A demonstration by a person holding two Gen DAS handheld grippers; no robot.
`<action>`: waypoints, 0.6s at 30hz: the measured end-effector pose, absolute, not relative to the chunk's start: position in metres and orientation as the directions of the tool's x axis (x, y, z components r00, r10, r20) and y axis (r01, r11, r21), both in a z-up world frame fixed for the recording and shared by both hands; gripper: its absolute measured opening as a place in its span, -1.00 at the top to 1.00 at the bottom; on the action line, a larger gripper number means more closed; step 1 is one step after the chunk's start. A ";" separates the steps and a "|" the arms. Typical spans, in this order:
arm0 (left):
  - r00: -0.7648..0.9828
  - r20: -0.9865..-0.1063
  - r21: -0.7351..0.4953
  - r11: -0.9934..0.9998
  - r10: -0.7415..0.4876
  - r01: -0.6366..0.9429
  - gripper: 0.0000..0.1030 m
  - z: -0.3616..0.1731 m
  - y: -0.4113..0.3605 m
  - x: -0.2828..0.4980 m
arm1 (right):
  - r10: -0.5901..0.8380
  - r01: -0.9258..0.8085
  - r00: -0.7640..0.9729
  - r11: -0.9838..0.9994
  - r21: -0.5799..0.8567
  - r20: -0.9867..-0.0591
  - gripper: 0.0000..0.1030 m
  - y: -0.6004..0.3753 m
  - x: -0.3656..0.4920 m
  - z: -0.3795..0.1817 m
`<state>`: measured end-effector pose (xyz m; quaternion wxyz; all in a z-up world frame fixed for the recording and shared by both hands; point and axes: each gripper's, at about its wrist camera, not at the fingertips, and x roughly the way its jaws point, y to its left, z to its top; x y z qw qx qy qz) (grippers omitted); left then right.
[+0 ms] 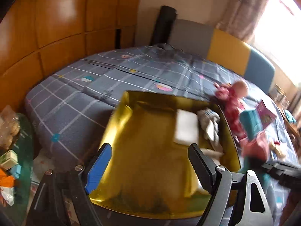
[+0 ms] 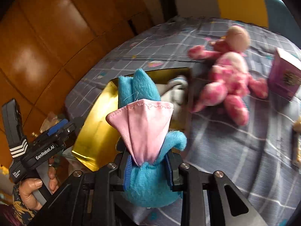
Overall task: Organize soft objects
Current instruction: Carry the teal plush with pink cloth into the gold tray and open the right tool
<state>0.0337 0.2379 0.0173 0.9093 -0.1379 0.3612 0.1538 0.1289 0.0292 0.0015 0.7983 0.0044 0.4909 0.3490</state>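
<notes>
I am in the carrying step: my right tool (image 2: 148,169) is clamped nearly shut on a blue plush toy (image 2: 150,184), its blue pads pressed into the fur on both sides, and the toy hangs just in front of the near edge of the gold box (image 1: 150,169) that sits on the bed (image 1: 75,101). My left tool (image 1: 148,160) stands wide open and holds nothing; it hovers over the near end of the box, with my hand (image 2: 32,194) round its handle.

The box already has a white folded piece (image 1: 186,128) and a grey-and-white soft thing (image 1: 210,126) in its far right corner, so I judge the sorting partly done. A pink plush doll (image 2: 225,79) lies on the bed just beside the box's right wall, not yet put away, and a purple carton (image 2: 284,73) stands near it.

The next move, as I see it, calls for bringing the toy over the open gold floor of the box, lowering it, then spreading the jaws so it drops clear of the rim.

The toy is bright blue and fuzzy, with a pink satin-like piece stitched along its edge and two upright blue ears or fins. It squashes readily under the pads.
</notes>
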 end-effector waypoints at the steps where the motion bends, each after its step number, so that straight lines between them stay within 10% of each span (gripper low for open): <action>1: 0.693 -0.694 -0.142 0.907 0.195 -0.397 -0.63 0.020 0.245 0.031 | 0.568 -0.560 0.252 0.746 0.360 -0.783 0.44 0.042 0.129 -0.003; 18: 0.670 -0.709 -0.122 0.899 0.217 -0.421 -0.63 0.013 0.258 0.026 | 0.500 -0.593 0.201 0.747 0.302 -0.843 0.06 0.106 0.127 -0.065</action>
